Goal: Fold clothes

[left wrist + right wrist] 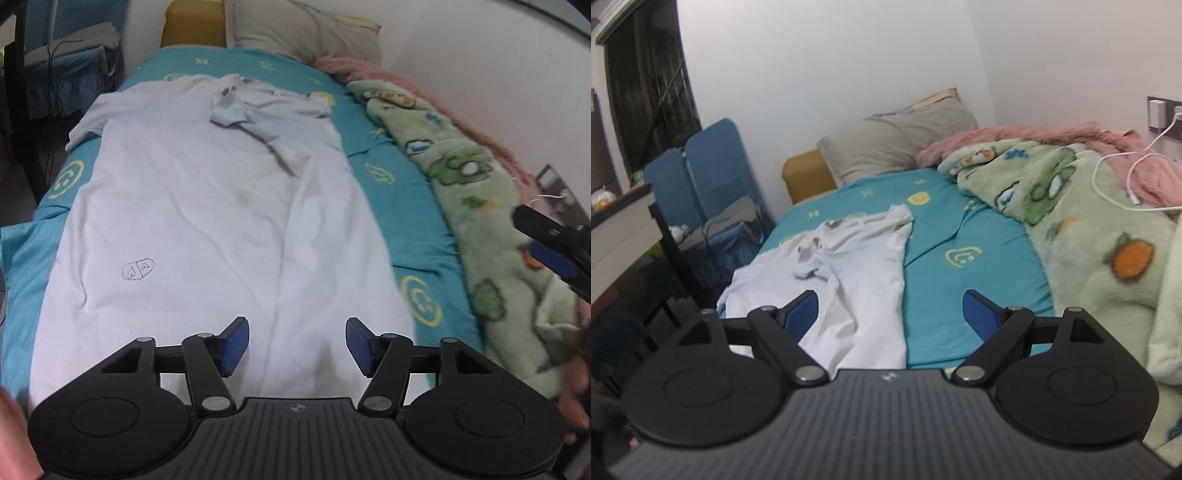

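A white T-shirt [207, 206] lies spread lengthwise on the teal bed sheet [384, 192], collar end far, with its right sleeve folded in over the chest. A small pen doodle marks its lower left. My left gripper [297, 343] is open and empty, just above the shirt's near hem. My right gripper [890, 317] is open and empty, above the shirt's right edge and the sheet; the shirt also shows in the right wrist view [849, 266]. The right gripper's fingers [550, 240] show at the right edge of the left wrist view.
A green cartoon blanket [480, 206] and a pink fluffy blanket [1034, 136] lie along the wall side. A grey pillow [897, 140] is at the head. A white charger cable [1123, 184] lies on the blankets. Blue chairs [701, 173] and a desk stand to the left.
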Demonstrator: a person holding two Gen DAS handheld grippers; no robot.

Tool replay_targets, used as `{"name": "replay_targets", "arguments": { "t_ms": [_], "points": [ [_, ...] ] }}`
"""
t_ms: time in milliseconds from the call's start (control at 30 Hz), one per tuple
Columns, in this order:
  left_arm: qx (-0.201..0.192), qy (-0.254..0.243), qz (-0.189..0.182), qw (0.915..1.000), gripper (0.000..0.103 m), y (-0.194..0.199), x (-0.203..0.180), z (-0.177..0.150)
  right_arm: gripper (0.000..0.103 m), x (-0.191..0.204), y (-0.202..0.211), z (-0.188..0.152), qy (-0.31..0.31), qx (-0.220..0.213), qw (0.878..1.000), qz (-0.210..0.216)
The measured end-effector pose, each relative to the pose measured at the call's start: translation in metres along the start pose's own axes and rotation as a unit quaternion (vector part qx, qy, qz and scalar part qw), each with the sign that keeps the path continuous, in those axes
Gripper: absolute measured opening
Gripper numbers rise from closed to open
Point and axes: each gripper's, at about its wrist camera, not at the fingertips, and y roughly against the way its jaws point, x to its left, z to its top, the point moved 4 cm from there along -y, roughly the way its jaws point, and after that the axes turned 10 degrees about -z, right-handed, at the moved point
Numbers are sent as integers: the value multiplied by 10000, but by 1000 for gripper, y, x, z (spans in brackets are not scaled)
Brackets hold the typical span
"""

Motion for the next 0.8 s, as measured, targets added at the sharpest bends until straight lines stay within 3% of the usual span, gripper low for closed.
{"name": "replay_targets", "arguments": {
  "t_ms": [67, 133, 267, 400, 567, 667, 800],
  "points": [
    [240, 101, 70, 9996, 61, -22, 10, -3, 87, 3, -6, -4, 34, 127, 9999, -5],
    [610, 476, -131, 9969, 57, -39, 24, -15, 87, 3, -9, -7, 18, 211, 9998, 14],
    [664, 567, -226, 9959, 50, -43, 30, -25, 87, 3, -12, -8, -87, 283, 9995, 103],
    [722, 351, -398, 9960, 5, -40, 19, -30, 87, 4, -13, -9, -141, 343, 9991, 187],
    [123, -66, -381, 9992, 4, 5, -6, -33, 87, 5, -8, -8, -137, 307, 9991, 240],
    [390, 171, -226, 9988, 3, 13, -12, -51, 87, 6, -5, -7, -109, 246, 9993, 242],
    [817, 2, 238, 9964, 4, 3, -11, -69, 87, 7, -8, -8, -76, 341, 9992, 194]
  ]
}}
